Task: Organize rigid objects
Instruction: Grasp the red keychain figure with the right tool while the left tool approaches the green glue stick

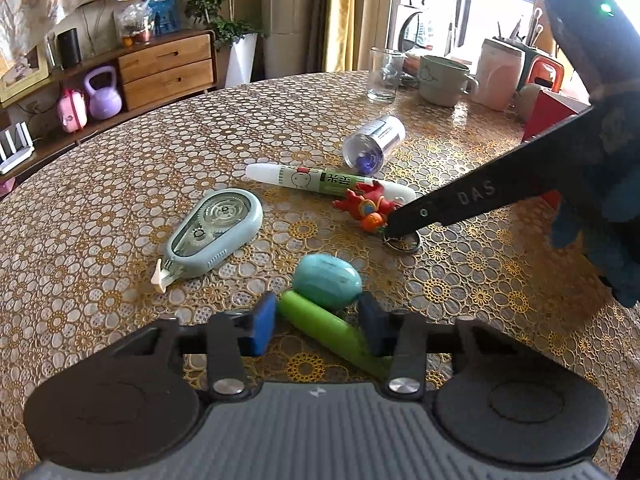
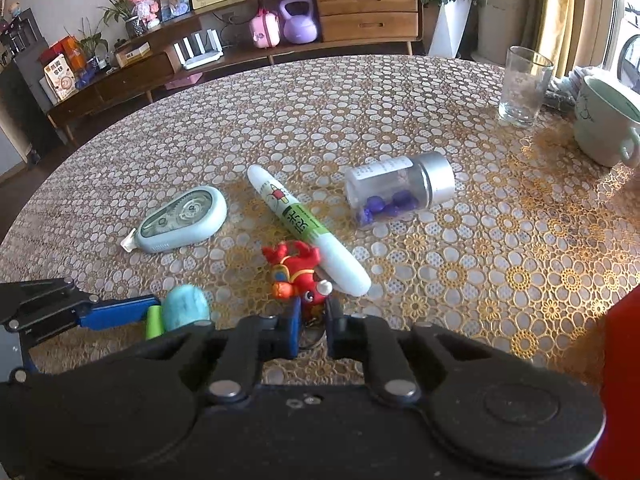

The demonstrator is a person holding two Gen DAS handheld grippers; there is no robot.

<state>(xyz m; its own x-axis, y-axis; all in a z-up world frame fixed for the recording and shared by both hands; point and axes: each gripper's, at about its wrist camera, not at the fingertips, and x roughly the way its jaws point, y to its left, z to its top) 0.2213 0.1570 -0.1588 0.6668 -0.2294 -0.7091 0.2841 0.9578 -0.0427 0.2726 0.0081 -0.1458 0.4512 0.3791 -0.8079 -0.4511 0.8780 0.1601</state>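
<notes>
Room: we are looking across a round bench (image 1: pixel 120 168) under a lace-patterned plastic cover, with a wooden sideboard (image 1: pixel 168 66) and a purple kettlebell (image 1: pixel 103 94) behind it.

Left wrist view, tool: we are seeing the left tool (image 1: pixel 318 326) standing partly open around a green stick (image 1: pixel 332 330); its blue pads (image 1: pixel 264 326) are flanking the stick, and we cannot tell whether they are pressing it.

Left wrist view, things: a teal egg-shaped piece (image 1: pixel 327 286) is lying just beyond the stick, touching it. A correction-tape dispenser (image 1: pixel 214 232) is lying to the left, a white-and-green pen (image 1: pixel 324 179) further back, and a clear bottle (image 1: pixel 374 148) with purple pieces on its side behind the pen.

Right wrist view, tool: we are seeing the right tool (image 2: pixel 312 326) nearly closed on the ring end of a red keychain figure (image 2: pixel 296 274), which is resting against the pen.

Right wrist view, surroundings: a drinking glass (image 2: pixel 524 86) and a mug (image 2: pixel 604 124) are standing well apart at the far right.

Handling, stick: we are judging it light, stiff and smooth, likely to roll; the middle of the shaft is looking like the safest hold.

Handling, keychain: we are judging it light and hard, with a loose ring that may swing; gripping the body would be steadier than the ring.
</notes>
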